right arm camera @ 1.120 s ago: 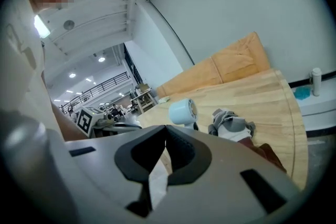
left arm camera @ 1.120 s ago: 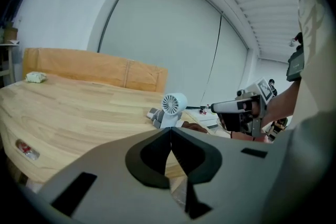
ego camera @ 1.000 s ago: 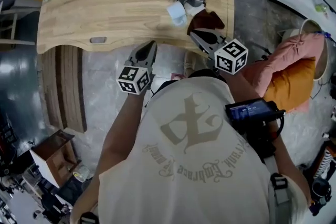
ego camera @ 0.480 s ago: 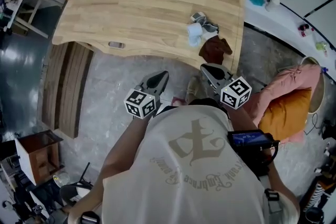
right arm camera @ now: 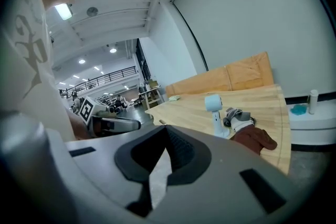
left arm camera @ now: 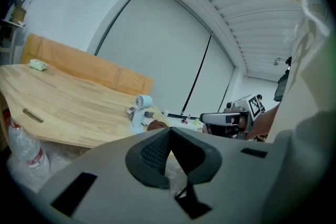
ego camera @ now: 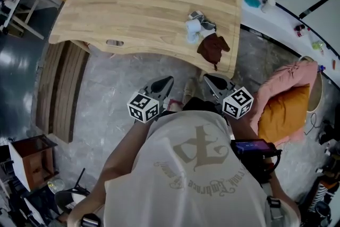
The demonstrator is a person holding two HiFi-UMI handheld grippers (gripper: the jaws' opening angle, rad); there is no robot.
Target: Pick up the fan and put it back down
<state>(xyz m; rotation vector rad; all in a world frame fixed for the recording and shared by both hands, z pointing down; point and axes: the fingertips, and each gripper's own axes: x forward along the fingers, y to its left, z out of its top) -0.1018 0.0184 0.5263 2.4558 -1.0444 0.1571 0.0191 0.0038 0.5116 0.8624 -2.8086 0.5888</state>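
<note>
Both claws have drawn back from the surface (ego camera: pixel 133 8) since a second ago, and now grey floor (ego camera: pixel 133 77) shows between them and its edge. My left claw (ego camera: pixel 163 84) is pressed together with nothing in it. My right claw (ego camera: pixel 211 82) is also pressed together and empty. They are side by side in front of my chest and point toward the surface. The fan (ego camera: pixel 192 25), small and white, stands upright on the surface near its right edge, well apart from both claws. Just beside it lie a grey and white bundle (ego camera: pixel 204 23) and a brown cloth (ego camera: pixel 212 48).
</note>
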